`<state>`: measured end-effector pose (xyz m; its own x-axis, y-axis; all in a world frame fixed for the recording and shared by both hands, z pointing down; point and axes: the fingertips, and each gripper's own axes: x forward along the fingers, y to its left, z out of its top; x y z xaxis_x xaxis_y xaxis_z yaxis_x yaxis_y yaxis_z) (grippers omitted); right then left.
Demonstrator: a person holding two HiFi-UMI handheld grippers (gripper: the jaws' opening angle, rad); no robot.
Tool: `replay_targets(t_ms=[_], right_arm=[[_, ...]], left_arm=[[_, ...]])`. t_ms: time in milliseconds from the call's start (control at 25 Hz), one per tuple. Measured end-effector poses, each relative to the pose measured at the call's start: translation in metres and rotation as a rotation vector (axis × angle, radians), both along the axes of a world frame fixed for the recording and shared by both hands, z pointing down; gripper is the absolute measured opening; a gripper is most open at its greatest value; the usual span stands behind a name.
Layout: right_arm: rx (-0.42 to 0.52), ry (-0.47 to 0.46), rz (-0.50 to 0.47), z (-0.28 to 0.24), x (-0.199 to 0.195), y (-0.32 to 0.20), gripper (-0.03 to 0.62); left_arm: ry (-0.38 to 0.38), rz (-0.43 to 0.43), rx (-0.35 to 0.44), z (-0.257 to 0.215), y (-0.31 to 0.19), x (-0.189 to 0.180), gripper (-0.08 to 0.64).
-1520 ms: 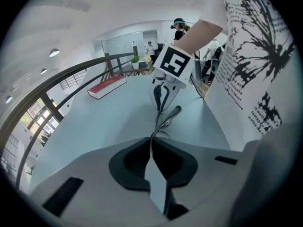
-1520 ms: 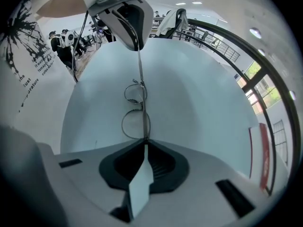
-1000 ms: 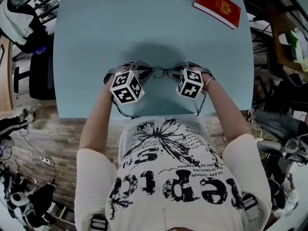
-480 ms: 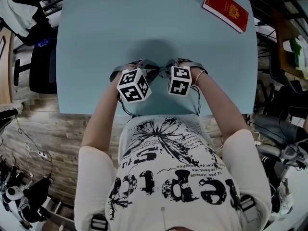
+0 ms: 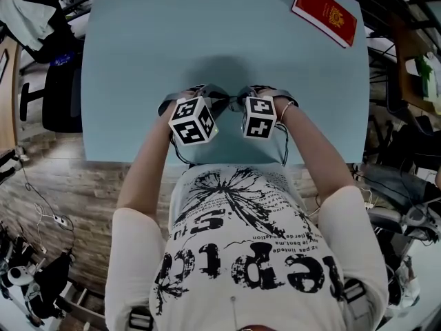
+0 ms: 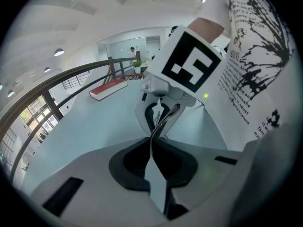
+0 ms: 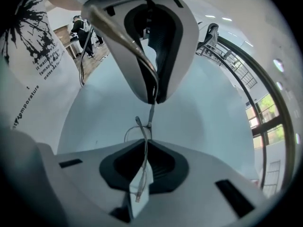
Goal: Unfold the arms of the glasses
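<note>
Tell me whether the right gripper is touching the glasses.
Touching. The right gripper view shows the right gripper, whose jaws have just been closing, pinching a thin part of the glasses between them.

Pale blue table point(image 5: 138, 47), red book point(image 5: 325, 14) at far-right corner

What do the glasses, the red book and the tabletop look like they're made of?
Glasses: thin metal wire, it seems, grey with a slight shine along the slender arms.
Red book: probably a card or leatherette cover, matte red with a gold emblem.
Table: smooth pale blue top, likely laminate or painted board; no grain shows.
</note>
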<state>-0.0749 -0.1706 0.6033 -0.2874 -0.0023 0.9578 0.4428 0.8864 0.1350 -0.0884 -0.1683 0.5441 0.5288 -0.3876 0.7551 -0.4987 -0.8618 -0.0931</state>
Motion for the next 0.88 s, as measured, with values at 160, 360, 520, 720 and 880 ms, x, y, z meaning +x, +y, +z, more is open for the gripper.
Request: replay_targets(t_ms=[160,360,520,720,880], right_arm=[[0.021,-0.035,-0.004,-0.017,0.006,0.001,0.031],[0.098,-0.074,-0.001,-0.042,0.021,-0.005,0.025],[0.125,-0.112,0.039,-0.056,0.035,-0.011,0.025],[0.142,-0.171,0.100,-0.073,0.051,-0.019,0.026],[0.151,-0.201,0.152,-0.081,0.067,-0.024,0.028]], left_arm=[[-0.022,0.011,0.004,0.000,0.002,0.001,0.029],[-0.039,0.007,0.032,-0.007,-0.001,-0.001,0.029],[-0.043,-0.004,0.031,-0.008,-0.002,0.000,0.029],[-0.034,-0.029,0.034,-0.009,-0.004,0.000,0.029],[-0.035,-0.035,0.032,-0.012,-0.002,0.001,0.029]])
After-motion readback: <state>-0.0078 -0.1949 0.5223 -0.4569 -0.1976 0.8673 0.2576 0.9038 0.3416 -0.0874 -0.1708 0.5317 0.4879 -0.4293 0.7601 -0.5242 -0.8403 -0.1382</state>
